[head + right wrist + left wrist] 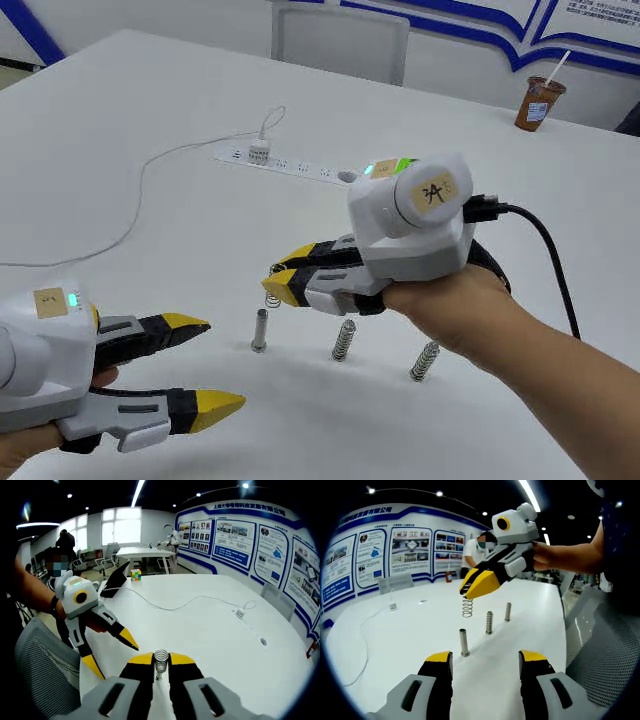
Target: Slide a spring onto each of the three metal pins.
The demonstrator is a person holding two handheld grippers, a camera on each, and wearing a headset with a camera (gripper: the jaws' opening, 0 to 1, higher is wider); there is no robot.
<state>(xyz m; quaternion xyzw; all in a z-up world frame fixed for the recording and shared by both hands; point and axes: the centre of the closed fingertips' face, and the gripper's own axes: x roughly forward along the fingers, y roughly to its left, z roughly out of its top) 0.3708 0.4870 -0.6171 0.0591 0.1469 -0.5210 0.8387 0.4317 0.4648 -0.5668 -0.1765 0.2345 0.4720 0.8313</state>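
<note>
1. Head view: the right gripper [278, 280] is clamped on a spring [272, 299] that hangs just above the bare pin [260, 330], not touching it. 2 sprung pins [343, 340] stand to the right. The left gripper [222, 362], jaws apart, holds nothing. The white table [150, 120] is bare behind the pins up to a power strip [290, 165].
2. Left gripper view: open tabletop lies to the left, and the table edge drops away close on the right (chair mesh beyond).
3. Right gripper view: the spring stands pinched between the yellow tips, and the left gripper sits by the table's edge.
</note>
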